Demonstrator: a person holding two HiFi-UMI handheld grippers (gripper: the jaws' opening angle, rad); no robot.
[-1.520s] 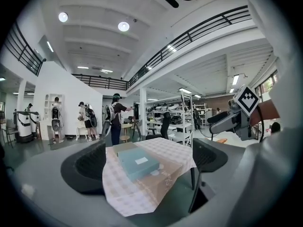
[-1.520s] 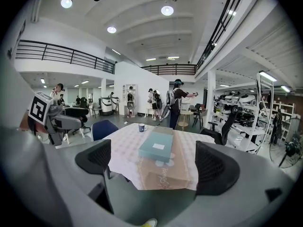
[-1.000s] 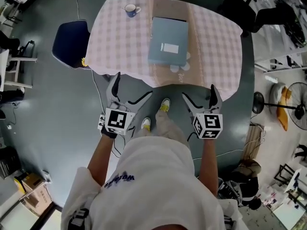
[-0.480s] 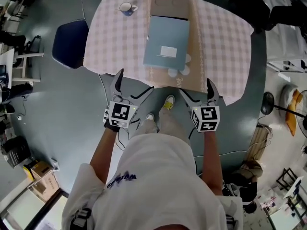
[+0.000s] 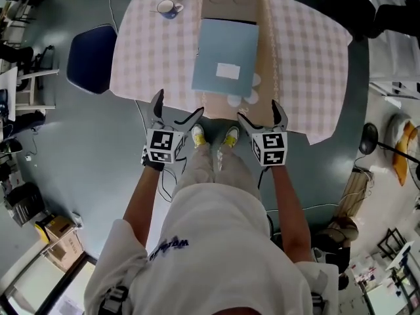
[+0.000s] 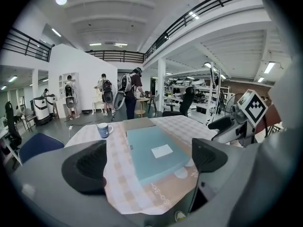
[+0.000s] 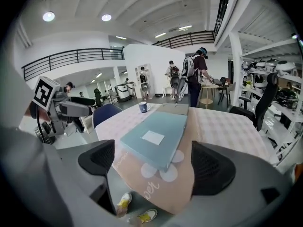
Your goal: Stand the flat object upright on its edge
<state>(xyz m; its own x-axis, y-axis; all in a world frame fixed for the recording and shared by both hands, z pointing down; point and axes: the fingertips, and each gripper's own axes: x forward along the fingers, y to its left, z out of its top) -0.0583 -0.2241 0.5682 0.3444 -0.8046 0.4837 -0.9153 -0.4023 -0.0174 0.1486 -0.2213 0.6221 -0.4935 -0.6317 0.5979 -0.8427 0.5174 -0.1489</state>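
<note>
Left gripper (image 5: 177, 110): fingers (image 6: 90, 167) wide apart, nothing between them. Right gripper (image 5: 260, 115): fingers (image 7: 97, 162) wide but just closing slightly, also empty. Both hang short of the bench (image 5: 141, 51).

The flat object (image 5: 226, 56), a blue-grey slab with a white label, lies flat at upper centre of the head view, near the bench's front edge. It appears stiff, fairly light and smooth-faced, so likely slippery. Grip opposite long edges.

A mug (image 5: 167, 8) stands at upper left. A blue chair (image 5: 95, 58) stands on the grey floor (image 5: 79, 149) at left.
</note>
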